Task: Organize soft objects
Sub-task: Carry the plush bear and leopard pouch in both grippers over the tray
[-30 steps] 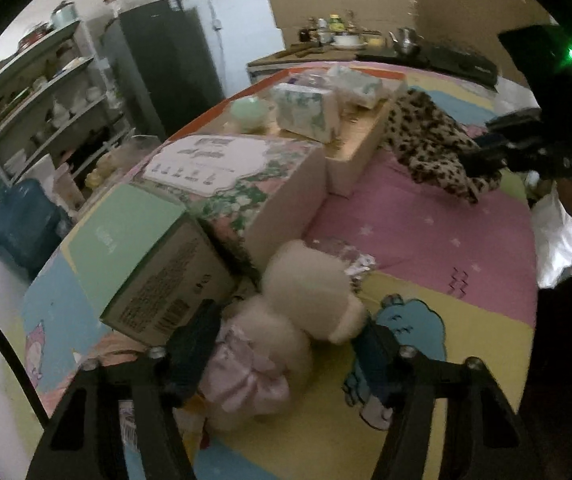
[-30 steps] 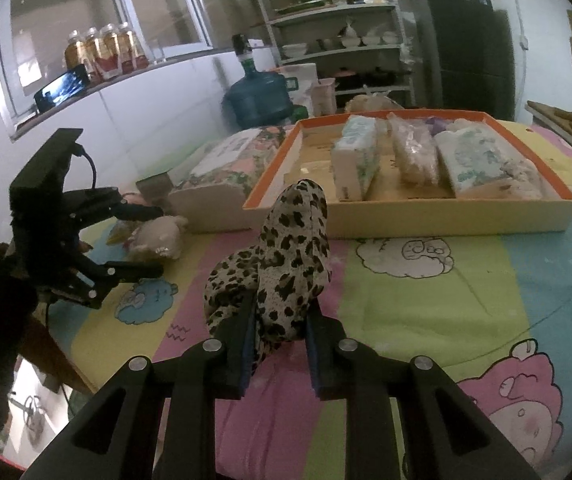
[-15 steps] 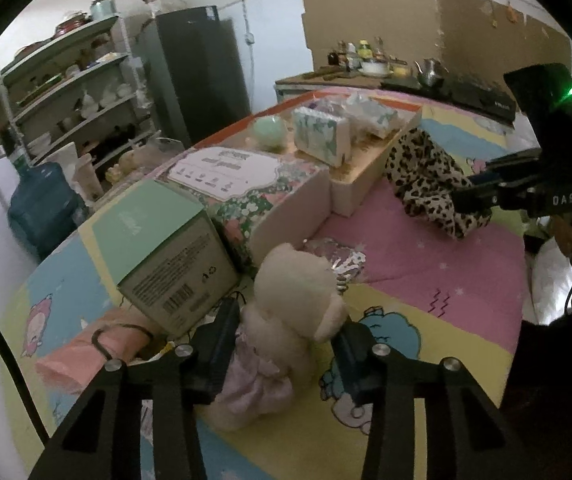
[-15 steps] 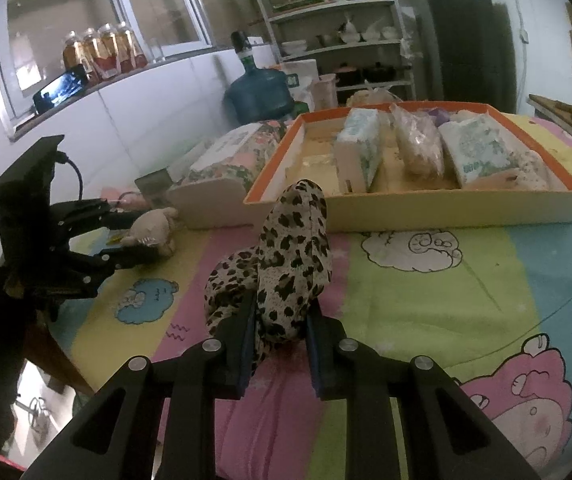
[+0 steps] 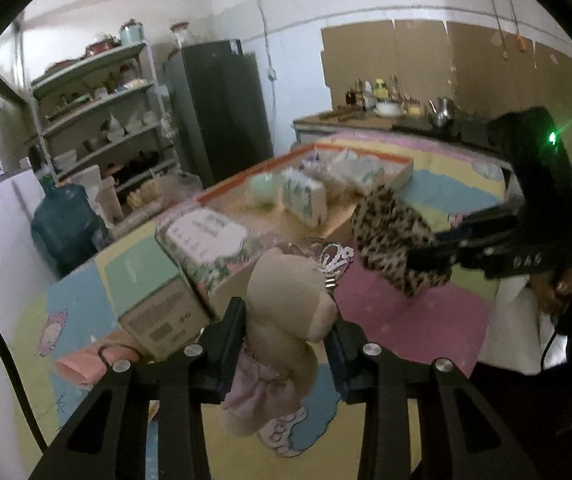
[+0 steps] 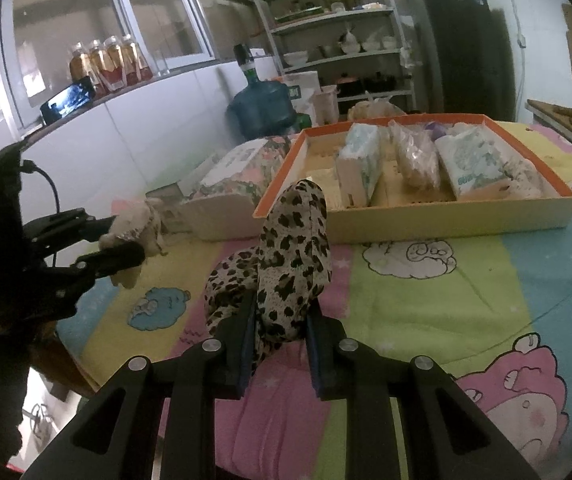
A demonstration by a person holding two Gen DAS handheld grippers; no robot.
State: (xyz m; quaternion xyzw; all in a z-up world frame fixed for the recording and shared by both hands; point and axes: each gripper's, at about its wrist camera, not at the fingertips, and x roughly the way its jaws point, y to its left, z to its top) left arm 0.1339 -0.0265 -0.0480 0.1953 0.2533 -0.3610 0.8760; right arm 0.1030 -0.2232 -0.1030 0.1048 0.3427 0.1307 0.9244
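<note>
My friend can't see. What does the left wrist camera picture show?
The left gripper, whose jaws have just been closing, squeezes a cream teddy bear above a colourful cartoon tablecloth. Beyond, the right gripper holds a leopard-print cloth near an orange-rimmed tray.

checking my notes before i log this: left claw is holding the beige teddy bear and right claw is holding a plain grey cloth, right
Not quite. The right claw is shut on a leopard-print fabric piece, cream with dark spots, not a plain grey cloth; the right wrist view shows it between the pads. The rest stands: the left claw, whose jaws have just been closing, holds the beige plush teddy bear, as the left wrist view shows.
</note>
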